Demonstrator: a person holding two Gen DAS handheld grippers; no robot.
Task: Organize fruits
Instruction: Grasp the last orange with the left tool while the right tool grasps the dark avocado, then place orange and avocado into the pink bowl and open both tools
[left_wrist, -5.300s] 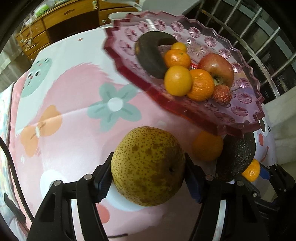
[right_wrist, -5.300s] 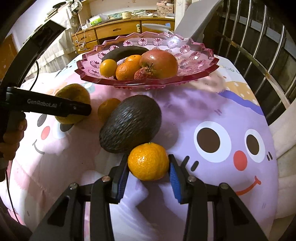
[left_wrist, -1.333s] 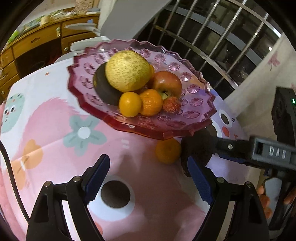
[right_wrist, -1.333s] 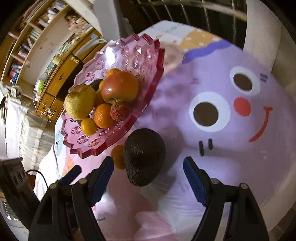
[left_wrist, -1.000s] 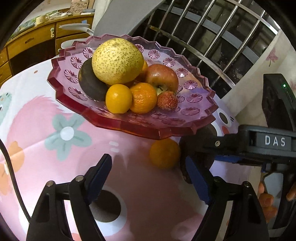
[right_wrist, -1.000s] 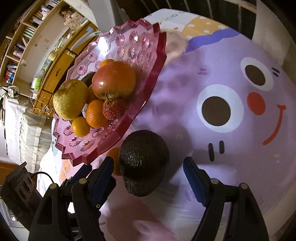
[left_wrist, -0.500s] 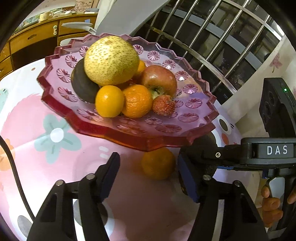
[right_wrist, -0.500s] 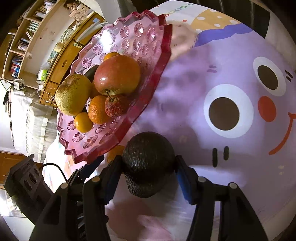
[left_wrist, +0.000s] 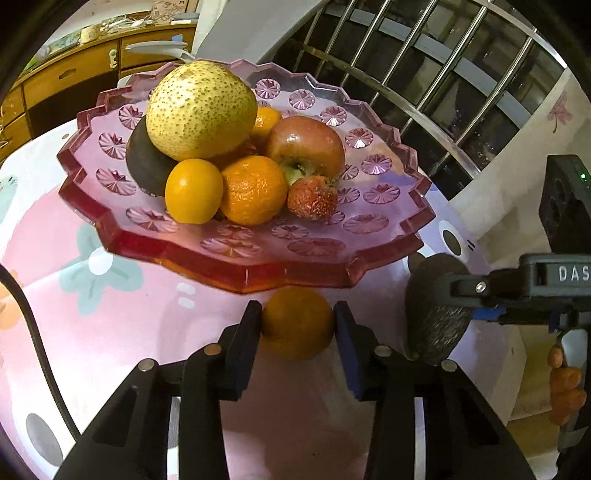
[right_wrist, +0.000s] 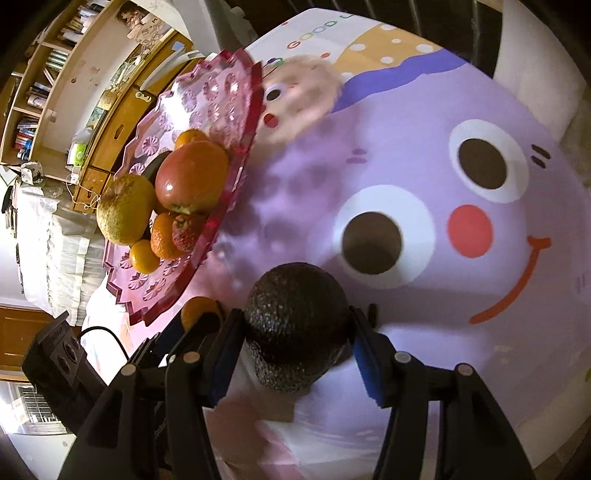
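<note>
The last two loose fruits are gripped on the desk, a small round orange (left_wrist: 296, 328) in the left claw (left_wrist: 297, 334) and a dark pebbled avocado (right_wrist: 297, 334) in the right claw (right_wrist: 296, 349), so a lift onto the scalloped pink glass plate (left_wrist: 280, 271) is called for next.

The stand under the pink fruit plate (left_wrist: 258, 273) is hidden by its rim; the mandarin (right_wrist: 197, 310) left of the right gripper (right_wrist: 295, 347) is partly covered; shelf items are blurred.
</note>
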